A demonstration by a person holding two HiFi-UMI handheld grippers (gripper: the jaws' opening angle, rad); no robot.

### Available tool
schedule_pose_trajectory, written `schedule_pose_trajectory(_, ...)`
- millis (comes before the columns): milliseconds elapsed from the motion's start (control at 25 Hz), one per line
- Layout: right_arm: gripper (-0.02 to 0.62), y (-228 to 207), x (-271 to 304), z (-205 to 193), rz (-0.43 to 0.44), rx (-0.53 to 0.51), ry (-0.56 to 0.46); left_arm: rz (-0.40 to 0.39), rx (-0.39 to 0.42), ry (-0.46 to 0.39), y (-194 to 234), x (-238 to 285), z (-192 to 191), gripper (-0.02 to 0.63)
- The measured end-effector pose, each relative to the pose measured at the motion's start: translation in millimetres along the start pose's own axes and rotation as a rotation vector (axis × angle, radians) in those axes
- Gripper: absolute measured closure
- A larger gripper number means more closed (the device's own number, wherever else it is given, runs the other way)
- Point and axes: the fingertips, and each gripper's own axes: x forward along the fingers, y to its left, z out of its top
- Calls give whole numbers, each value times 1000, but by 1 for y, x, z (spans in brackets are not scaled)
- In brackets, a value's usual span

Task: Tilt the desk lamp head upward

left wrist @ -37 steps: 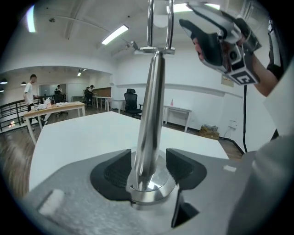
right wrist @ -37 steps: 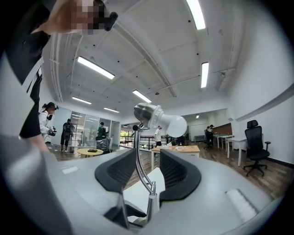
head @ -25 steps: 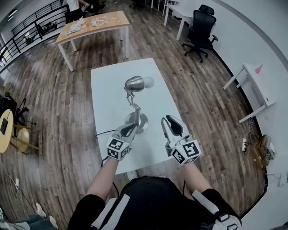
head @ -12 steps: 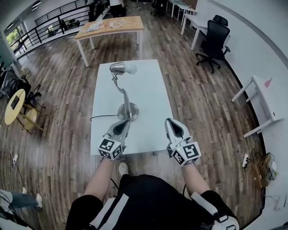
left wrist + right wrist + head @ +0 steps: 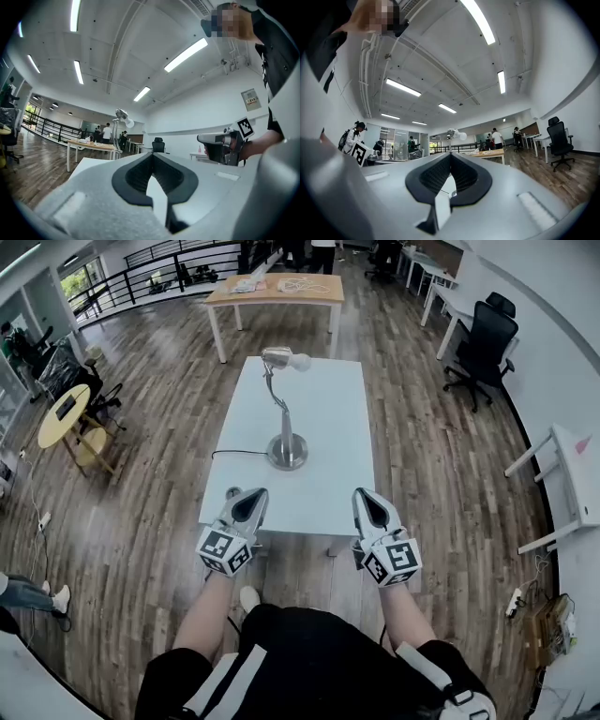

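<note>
Fingers (image 5: 133, 178) are shut and empty on your left gripper (image 5: 259, 493) and right gripper (image 5: 360, 494), low in the frame; the right just closed. The lamp (image 5: 284, 418) stands on the table (image 5: 328, 418) above, head maybe level.

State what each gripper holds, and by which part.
Nothing. Left gripper and right gripper, just closed, are shut and empty; the silver metal desk lamp stands apart.

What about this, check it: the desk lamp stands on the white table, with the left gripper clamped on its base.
Wrong on the clamp: the left gripper is shut on nothing, and the head view shows it at the near edge of the white table, apart from the desk lamp. The rest holds.
</note>
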Motion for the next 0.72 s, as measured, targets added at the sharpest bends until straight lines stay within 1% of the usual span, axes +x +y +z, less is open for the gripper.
schedule_pose_trajectory(200,591,23,0,-5,-10,12,6,6,-22,-29,8,-33,12,606)
schedule_pose_trajectory(400,591,49,13,-14,-39,33,20,-5,-20,-30,14,-59,17,605)
schedule_pose_trajectory(520,591,66,19,-17,-36,22,19,-7,-28,-43,23,-71,19,604)
schedule_pose_trajectory(720,591,74,22,-19,-48,8,31,-7,-51,-43,33,-82,14,604)
